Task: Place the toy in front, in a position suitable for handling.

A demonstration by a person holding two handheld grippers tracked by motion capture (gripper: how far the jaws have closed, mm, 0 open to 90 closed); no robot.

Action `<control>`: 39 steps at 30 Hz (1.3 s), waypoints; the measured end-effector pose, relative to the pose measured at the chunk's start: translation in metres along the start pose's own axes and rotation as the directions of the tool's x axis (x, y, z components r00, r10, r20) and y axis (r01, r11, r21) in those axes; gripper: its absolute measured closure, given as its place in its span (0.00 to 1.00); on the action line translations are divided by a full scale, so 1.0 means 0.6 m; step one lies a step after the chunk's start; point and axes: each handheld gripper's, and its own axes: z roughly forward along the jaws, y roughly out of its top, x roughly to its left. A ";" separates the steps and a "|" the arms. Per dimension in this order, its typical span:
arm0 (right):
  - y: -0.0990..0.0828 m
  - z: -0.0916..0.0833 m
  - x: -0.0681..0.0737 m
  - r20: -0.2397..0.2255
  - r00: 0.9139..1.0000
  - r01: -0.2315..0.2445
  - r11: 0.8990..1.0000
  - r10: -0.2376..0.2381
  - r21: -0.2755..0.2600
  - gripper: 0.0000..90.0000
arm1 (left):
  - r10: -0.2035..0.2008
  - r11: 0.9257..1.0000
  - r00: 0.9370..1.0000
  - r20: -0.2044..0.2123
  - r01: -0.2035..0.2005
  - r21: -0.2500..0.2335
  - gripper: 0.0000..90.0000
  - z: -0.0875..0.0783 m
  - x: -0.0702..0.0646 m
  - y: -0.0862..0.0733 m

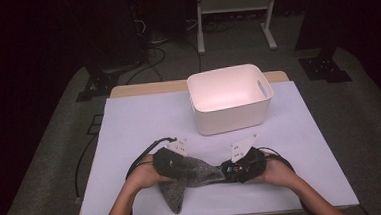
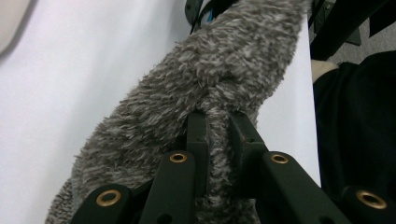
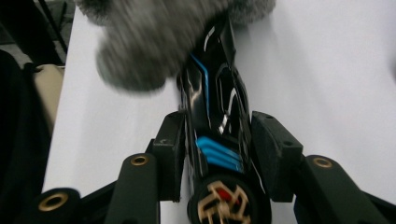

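- The fuzzy grey sock [image 1: 193,180] lies near the front edge of the worktop [image 1: 129,121], stretched between both grippers, its toe end trailing toward that edge.
- The left gripper [image 2: 215,122] has its fingers clenched on a fold of the sock, probably to anchor it.
- The black-and-blue toy car [image 3: 215,112] pokes into the sock's mouth; the right gripper [image 3: 219,140] brackets it, and I cannot tell whether its fingers press.
- The white bin [image 1: 229,98] waits near the back edge.
- No readable writing.
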 end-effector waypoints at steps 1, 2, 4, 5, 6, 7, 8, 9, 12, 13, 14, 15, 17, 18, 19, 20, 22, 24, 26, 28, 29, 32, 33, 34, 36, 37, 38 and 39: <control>0.000 0.000 0.000 0.000 1.000 0.000 1.000 0.000 0.000 0.62 | -0.003 1.000 1.000 0.001 0.003 0.007 0.89 0.000 0.000 -0.003; -0.003 -0.001 -0.001 -0.002 1.000 -0.007 1.000 0.007 0.001 0.63 | -0.008 1.000 1.000 -0.001 0.008 0.011 0.89 0.001 0.000 -0.006; -0.011 -0.002 -0.003 -0.009 1.000 -0.024 1.000 0.023 -0.003 0.63 | -0.019 1.000 1.000 0.005 0.019 0.002 0.89 0.006 0.003 -0.011; -0.011 -0.002 -0.003 -0.009 1.000 -0.024 1.000 0.023 -0.003 0.63 | -0.019 1.000 1.000 0.005 0.019 0.002 0.89 0.006 0.003 -0.011; -0.011 -0.002 -0.002 -0.009 1.000 -0.025 1.000 0.025 -0.003 0.63 | -0.017 1.000 1.000 0.004 0.017 0.001 0.89 0.007 0.004 -0.009; -0.011 -0.002 -0.002 -0.007 1.000 -0.024 1.000 0.024 -0.003 0.63 | -0.017 1.000 1.000 0.002 0.017 -0.004 0.89 0.007 0.003 -0.006; -0.010 -0.001 -0.003 -0.005 1.000 -0.021 1.000 0.021 -0.003 0.63 | -0.009 1.000 1.000 -0.002 0.009 0.000 0.89 0.006 0.004 -0.001; -0.010 -0.001 -0.003 -0.001 1.000 -0.021 1.000 0.021 -0.002 0.63 | -0.006 1.000 1.000 -0.003 0.006 -0.004 0.89 0.005 0.004 0.002; -0.007 0.000 -0.005 0.001 1.000 -0.023 1.000 0.023 -0.008 0.62 | 0.005 1.000 1.000 0.003 -0.005 -0.021 0.89 -0.002 0.004 0.016; -0.007 -0.001 -0.005 0.001 1.000 -0.023 1.000 0.023 -0.008 0.62 | 0.012 1.000 1.000 0.007 -0.012 -0.027 0.89 -0.003 0.004 0.020; -0.006 0.000 -0.005 -0.001 1.000 -0.022 1.000 0.022 -0.004 0.62 | 0.012 1.000 1.000 0.007 -0.012 -0.018 0.89 -0.002 0.003 0.022; -0.006 0.000 -0.005 -0.001 1.000 -0.022 1.000 0.022 -0.002 0.62 | 0.015 1.000 1.000 0.004 -0.015 -0.009 0.89 0.000 0.003 0.022; -0.007 -0.002 -0.004 -0.004 1.000 -0.022 1.000 0.022 -0.003 0.63 | 0.006 1.000 1.000 0.014 -0.006 -0.017 0.89 0.001 0.004 0.015; -0.007 -0.002 -0.004 -0.004 1.000 -0.022 1.000 0.022 -0.003 0.63 | 0.005 1.000 1.000 0.014 -0.005 -0.014 0.89 0.002 0.004 0.011; -0.009 -0.004 -0.004 -0.007 1.000 -0.021 1.000 0.021 0.001 0.63 | -0.005 1.000 1.000 0.013 0.006 -0.010 0.89 0.004 0.004 0.006; -0.009 -0.004 -0.004 -0.007 1.000 -0.021 1.000 0.021 0.001 0.63 | -0.010 1.000 1.000 0.011 0.010 -0.004 0.89 0.006 0.005 0.001; -0.010 -0.005 -0.004 -0.010 1.000 -0.025 1.000 0.025 0.004 0.63 | -0.024 1.000 1.000 0.012 0.024 0.006 0.89 0.011 0.006 -0.008; -0.010 -0.005 -0.004 -0.010 1.000 -0.023 1.000 0.023 0.005 0.63 | -0.030 1.000 0.999 0.018 0.030 0.003 0.89 0.014 0.008 -0.011; -0.009 -0.004 -0.004 -0.011 1.000 -0.028 1.000 0.028 0.009 0.63 | -0.029 1.000 0.999 0.019 0.029 -0.004 0.89 0.013 0.009 -0.008; -0.006 -0.003 -0.007 -0.009 1.000 -0.024 1.000 0.024 0.011 0.62 | -0.023 1.000 0.999 0.023 0.023 -0.016 0.89 0.009 0.010 -0.002; -0.004 -0.003 -0.007 -0.010 1.000 -0.026 1.000 0.026 0.010 0.62 | -0.017 1.000 1.000 0.025 0.018 -0.019 0.89 0.006 0.010 0.002; 0.004 -0.002 -0.008 -0.013 1.000 -0.021 1.000 0.021 0.013 0.62 | -0.018 1.000 0.999 0.030 0.018 -0.016 0.89 0.007 0.010 0.003; 0.005 -0.002 -0.009 -0.015 1.000 -0.015 1.000 0.015 0.017 0.62 | -0.021 1.000 0.999 0.033 0.021 -0.017 0.89 0.008 0.011 0.001; 0.005 -0.002 -0.009 -0.020 1.000 -0.014 1.000 0.015 0.022 0.62 | -0.024 1.000 0.999 0.034 0.025 -0.013 0.89 0.010 0.011 -0.003; 0.005 -0.002 -0.009 -0.025 1.000 -0.014 1.000 0.014 0.026 0.62 | -0.033 0.999 0.999 0.039 0.034 -0.011 0.89 0.015 0.010 -0.010; 0.005 -0.003 -0.009 -0.029 0.999 -0.014 0.999 0.014 0.032 0.62 | -0.035 0.999 0.999 0.040 0.036 -0.011 0.89 0.017 0.010 -0.013; 0.006 -0.002 -0.008 -0.030 0.999 -0.012 0.999 0.014 0.036 0.62 | -0.038 0.999 0.998 0.043 0.039 -0.011 0.89 0.019 0.008 -0.015; 0.007 -0.002 -0.007 -0.032 0.999 -0.010 0.999 0.011 0.043 0.61 | -0.042 0.999 0.998 0.040 0.042 -0.012 0.89 0.019 0.007 -0.015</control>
